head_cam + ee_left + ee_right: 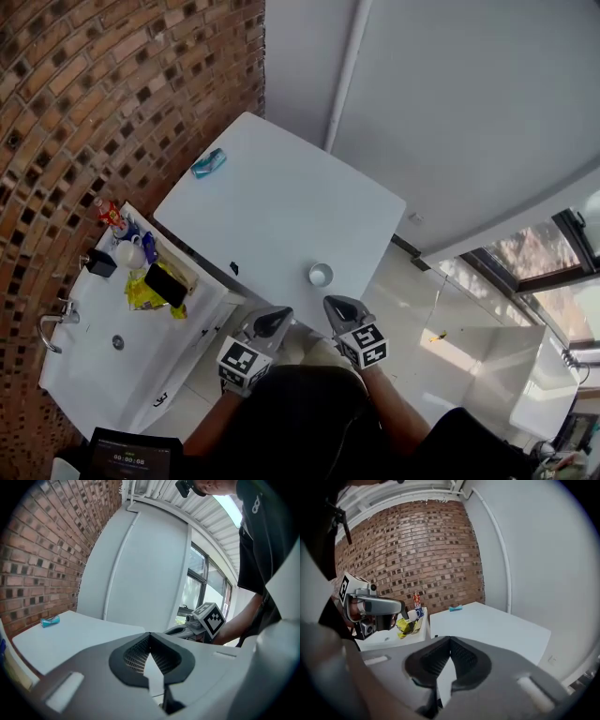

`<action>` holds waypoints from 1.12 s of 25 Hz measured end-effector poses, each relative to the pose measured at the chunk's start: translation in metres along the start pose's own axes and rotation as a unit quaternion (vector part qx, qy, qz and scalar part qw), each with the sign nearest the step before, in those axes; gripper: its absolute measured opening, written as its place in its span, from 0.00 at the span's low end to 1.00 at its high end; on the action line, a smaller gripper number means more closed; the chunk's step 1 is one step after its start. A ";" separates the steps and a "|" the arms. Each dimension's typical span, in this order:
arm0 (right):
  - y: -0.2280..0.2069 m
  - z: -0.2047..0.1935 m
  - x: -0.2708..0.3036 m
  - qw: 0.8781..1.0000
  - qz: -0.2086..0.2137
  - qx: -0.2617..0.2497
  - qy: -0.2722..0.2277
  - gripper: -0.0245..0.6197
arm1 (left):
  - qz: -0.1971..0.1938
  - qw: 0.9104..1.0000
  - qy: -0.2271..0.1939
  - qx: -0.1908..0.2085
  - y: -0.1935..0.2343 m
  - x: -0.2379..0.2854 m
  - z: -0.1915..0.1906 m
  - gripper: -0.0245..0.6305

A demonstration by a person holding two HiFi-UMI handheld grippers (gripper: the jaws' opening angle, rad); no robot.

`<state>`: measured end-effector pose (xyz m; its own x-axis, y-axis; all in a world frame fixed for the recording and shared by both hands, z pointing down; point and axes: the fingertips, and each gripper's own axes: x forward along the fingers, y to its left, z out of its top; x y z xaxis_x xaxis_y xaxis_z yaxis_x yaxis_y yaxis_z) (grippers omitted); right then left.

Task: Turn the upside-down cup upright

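Red brick wall [112, 84] runs along one side of the room and meets a plain white wall with a thin white pipe [345, 75] down it. A white table [272, 202] stands in front of that corner, and a small teal object [208, 163] lies at its far edge.

The left gripper [275, 319] has its jaws fully together. Its own view shows the ribbed black pads meeting at the tip with nothing between them. The right gripper [337, 305] is in the same state, jaws pressed together and empty, as its own view also shows. Both are held side by side over the near edge of the table and point across it towards the wall. Neither touches the table or anything on it.

The cup [321, 274] is small and white. It stands on the table close to the near edge, just ahead of the two gripper tips and roughly between them, a little nearer the right one. It is clear of both. From the head view its round rim and pale inside appear to face up. Neither gripper view shows it.

Beside the table is a white washbasin [84, 361] with a tap [54, 323]. A red bottle [110, 214], a blue mug [148, 247], a yellow packet [142, 294] and a black phone [166, 284] crowd the end of the basin by the wall.
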<state>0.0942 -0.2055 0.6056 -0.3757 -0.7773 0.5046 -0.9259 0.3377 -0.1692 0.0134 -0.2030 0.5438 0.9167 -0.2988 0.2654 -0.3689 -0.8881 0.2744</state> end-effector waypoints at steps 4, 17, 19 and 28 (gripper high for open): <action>0.028 0.012 -0.014 0.999 -0.010 0.017 -0.030 0.03 | -0.034 0.999 -0.001 0.009 -0.007 -0.015 -0.005 0.06; 0.069 0.000 -0.072 0.998 -0.026 -0.002 -0.057 0.03 | -0.064 0.997 -0.002 0.045 -0.043 -0.036 -0.005 0.06; 0.074 -0.005 -0.082 0.998 -0.025 -0.001 -0.062 0.03 | -0.059 0.997 -0.002 0.047 -0.053 -0.041 -0.008 0.06; 0.099 -0.024 -0.149 0.996 -0.027 -0.011 -0.090 0.03 | -0.050 0.997 -0.002 0.055 -0.118 -0.063 -0.027 0.06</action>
<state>0.0598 -0.0439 0.5337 -0.3287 -0.8765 0.3518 -0.9444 0.3032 -0.1269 -0.0054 -0.0699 0.5196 0.9484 -0.2082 0.2390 -0.2571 -0.9463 0.1959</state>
